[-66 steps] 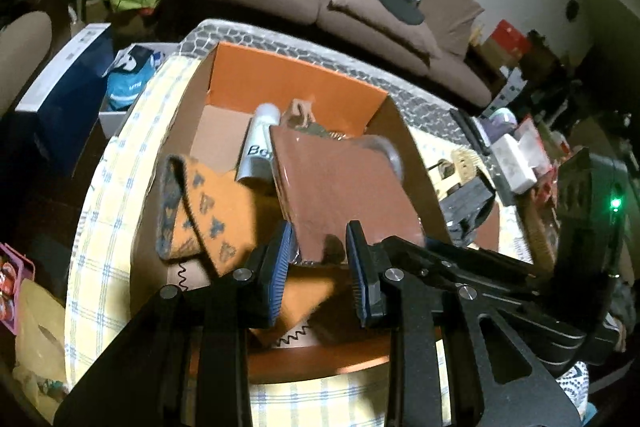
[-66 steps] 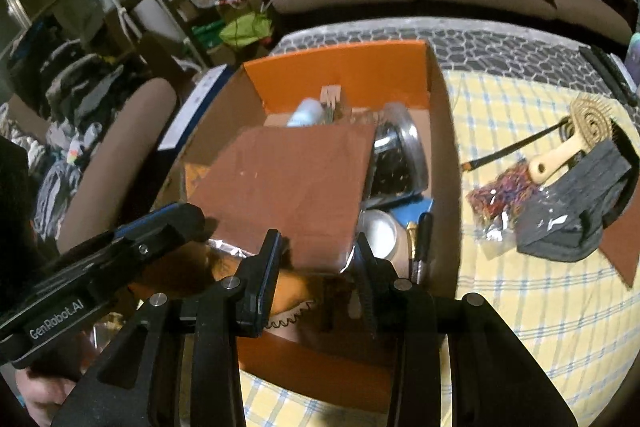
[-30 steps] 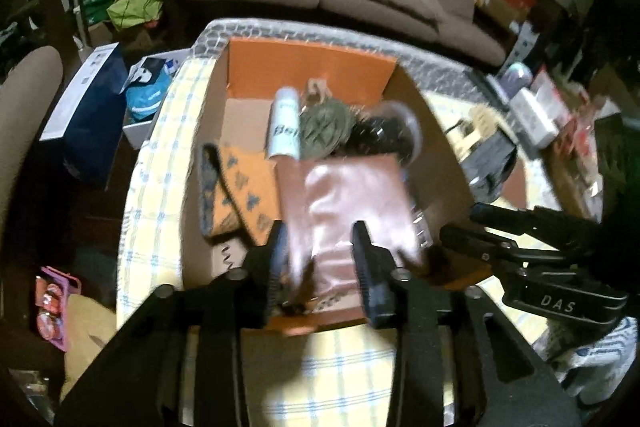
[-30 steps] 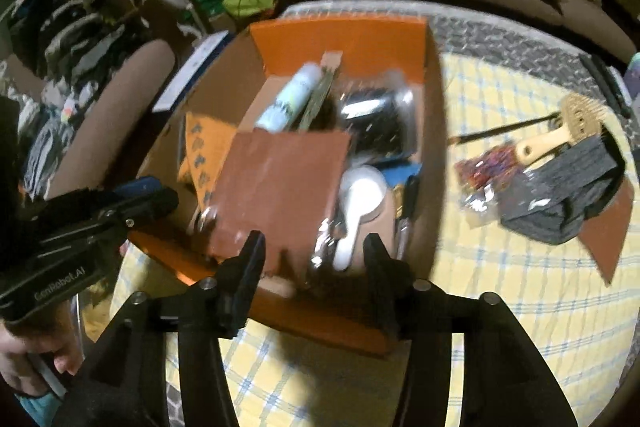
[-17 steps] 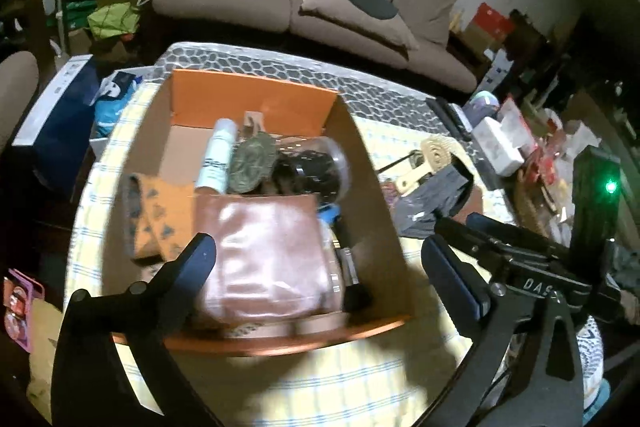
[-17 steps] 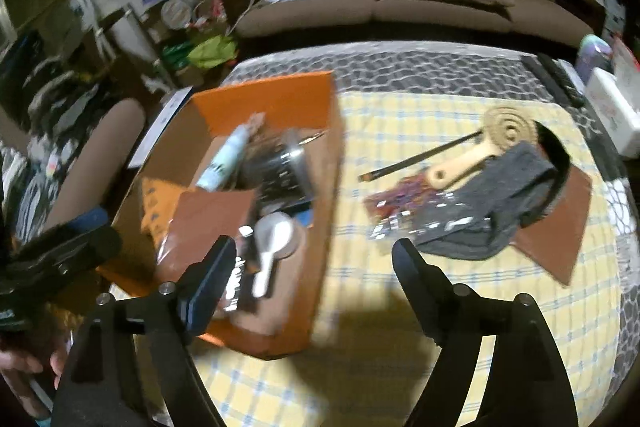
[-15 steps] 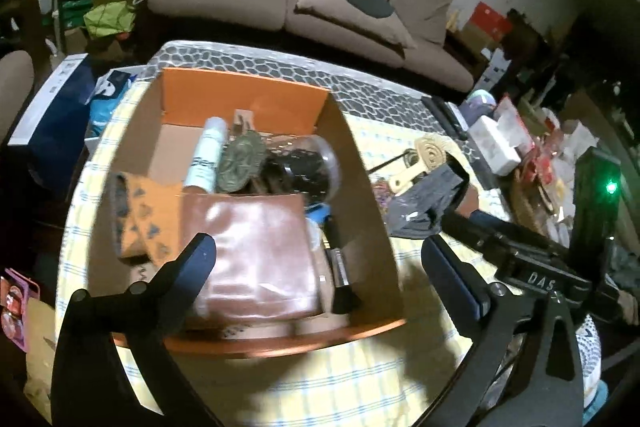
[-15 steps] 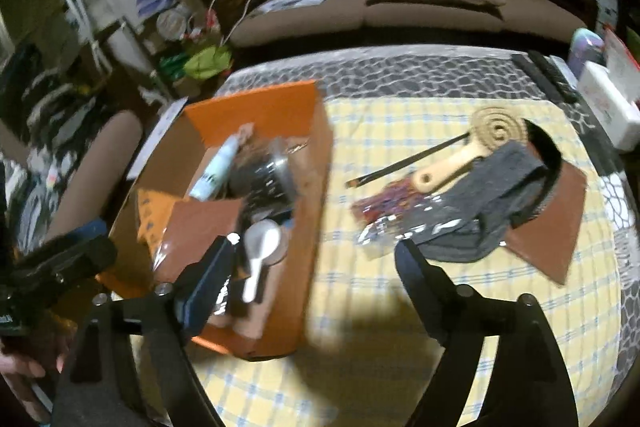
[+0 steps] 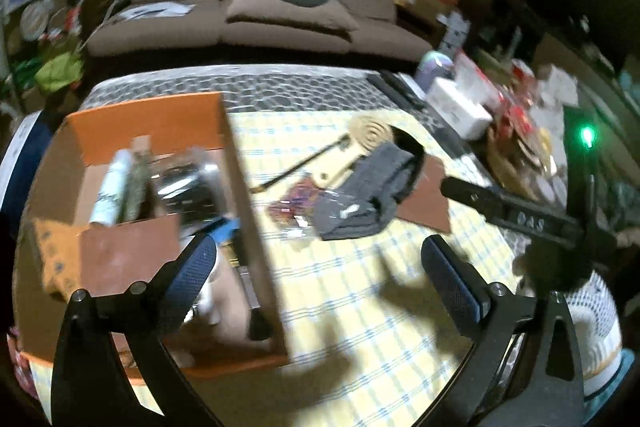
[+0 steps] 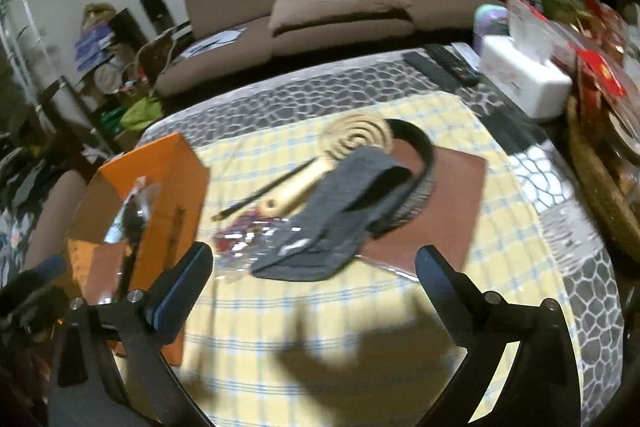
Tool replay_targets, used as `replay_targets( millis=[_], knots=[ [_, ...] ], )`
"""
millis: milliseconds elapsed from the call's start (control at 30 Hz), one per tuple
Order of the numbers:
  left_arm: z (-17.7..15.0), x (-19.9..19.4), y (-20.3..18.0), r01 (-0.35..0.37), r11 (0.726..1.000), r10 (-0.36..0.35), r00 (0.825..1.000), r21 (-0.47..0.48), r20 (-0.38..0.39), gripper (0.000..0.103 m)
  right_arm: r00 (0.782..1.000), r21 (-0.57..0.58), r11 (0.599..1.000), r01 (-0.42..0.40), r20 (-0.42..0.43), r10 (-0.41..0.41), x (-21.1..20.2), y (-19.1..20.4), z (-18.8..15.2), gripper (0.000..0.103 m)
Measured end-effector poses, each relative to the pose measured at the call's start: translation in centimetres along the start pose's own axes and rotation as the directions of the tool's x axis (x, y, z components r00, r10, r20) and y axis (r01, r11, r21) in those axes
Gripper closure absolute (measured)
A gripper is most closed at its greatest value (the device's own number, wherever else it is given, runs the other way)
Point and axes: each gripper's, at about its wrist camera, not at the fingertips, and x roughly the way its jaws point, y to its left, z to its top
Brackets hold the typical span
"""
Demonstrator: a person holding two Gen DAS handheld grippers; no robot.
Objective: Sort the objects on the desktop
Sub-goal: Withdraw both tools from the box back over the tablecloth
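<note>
An orange cardboard box (image 9: 248,211) (image 10: 168,183) on the left of the yellow checked cloth holds a brown pouch (image 9: 124,255), a white tube (image 9: 110,187) and other items. On the cloth to its right lie a grey sock (image 9: 372,195) (image 10: 344,211), a wooden spiral brush (image 9: 366,133) (image 10: 320,163), a bag of colourful bands (image 9: 292,207) (image 10: 240,239), a black stick (image 10: 260,195), a black band (image 10: 424,163) and a brown flat pouch (image 9: 426,203) (image 10: 440,211). My left gripper (image 9: 320,267) is open and empty above the box's right wall. My right gripper (image 10: 312,275) is open and empty above the sock pile.
A white tissue box (image 10: 524,83) and remotes (image 10: 444,67) sit at the far right of the table, with a woven basket (image 10: 600,195) and clutter beyond. A brown sofa (image 10: 320,3) stands behind. A chair (image 10: 52,211) is left of the box.
Both grippers opened, leaving the brown pouch in the box, and swung right. The sock pile now sits centred in the right wrist view.
</note>
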Motion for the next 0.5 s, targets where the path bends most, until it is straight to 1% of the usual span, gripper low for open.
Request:
replay_targets(
  millis=[100, 267, 367, 500],
  knots=[
    [-0.5, 2.0, -2.7, 0.009, 0.998, -0.008, 1.0, 0.057, -0.025, 0.0, 1.0, 0.042, 0.999, -0.003, -0.009, 0.004, 0.1, -1.9, -0.1, 0.001],
    [-1.5, 5.6, -6.7, 0.026, 0.99, -0.017, 0.998, 0.137, -0.068, 0.0, 0.999, 0.123, 0.992, -0.037, -0.033, 0.042, 1.1, -4.3, -0.3, 0.001],
    [-1.9, 7.6, -8.5, 0.037, 0.984, -0.023, 0.997, 0.176, -0.077, 0.0, 0.997, 0.176, 0.983, -0.062, -0.042, 0.07, 1.7, -5.6, -0.4, 0.005],
    [-2.3, 10.2, -9.7, 0.016, 0.978, 0.001, 0.997, 0.206, -0.083, 0.0, 0.993, 0.245, 0.966, -0.085, -0.064, 0.103, 2.7, -7.1, -0.8, 0.01]
  ],
)
